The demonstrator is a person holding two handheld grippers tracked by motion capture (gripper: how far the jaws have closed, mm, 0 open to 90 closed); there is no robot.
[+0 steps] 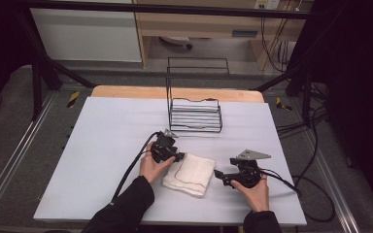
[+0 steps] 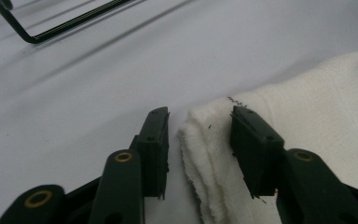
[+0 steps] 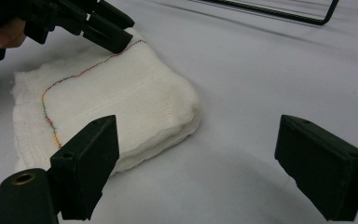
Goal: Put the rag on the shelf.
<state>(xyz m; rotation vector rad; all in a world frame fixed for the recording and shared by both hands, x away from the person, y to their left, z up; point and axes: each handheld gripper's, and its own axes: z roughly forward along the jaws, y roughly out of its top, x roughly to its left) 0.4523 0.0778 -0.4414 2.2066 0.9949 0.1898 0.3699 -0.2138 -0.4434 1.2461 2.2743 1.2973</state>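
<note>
A folded white towel (image 1: 189, 174) with a thin coloured stitch line lies on the white table cover (image 1: 102, 145), near the front middle. My left gripper (image 1: 178, 156) is at its far left corner. In the left gripper view the towel's layered edge (image 2: 205, 154) sits between the jaws of my left gripper (image 2: 200, 114): one jaw rests against the cloth, the other stands a small gap off it. The right gripper view shows that left gripper (image 3: 119, 30) at the towel's (image 3: 121, 93) far corner. My right gripper (image 1: 221, 177) (image 3: 198, 126) is wide open just right of the towel, with nothing between its jaws.
A black wire rack (image 1: 194, 114) stands behind the towel toward the back of the table; its base wire appears in the gripper views (image 2: 65, 28) (image 3: 279, 11). Cables trail from both grippers. Bare white cover stretches to the left and right.
</note>
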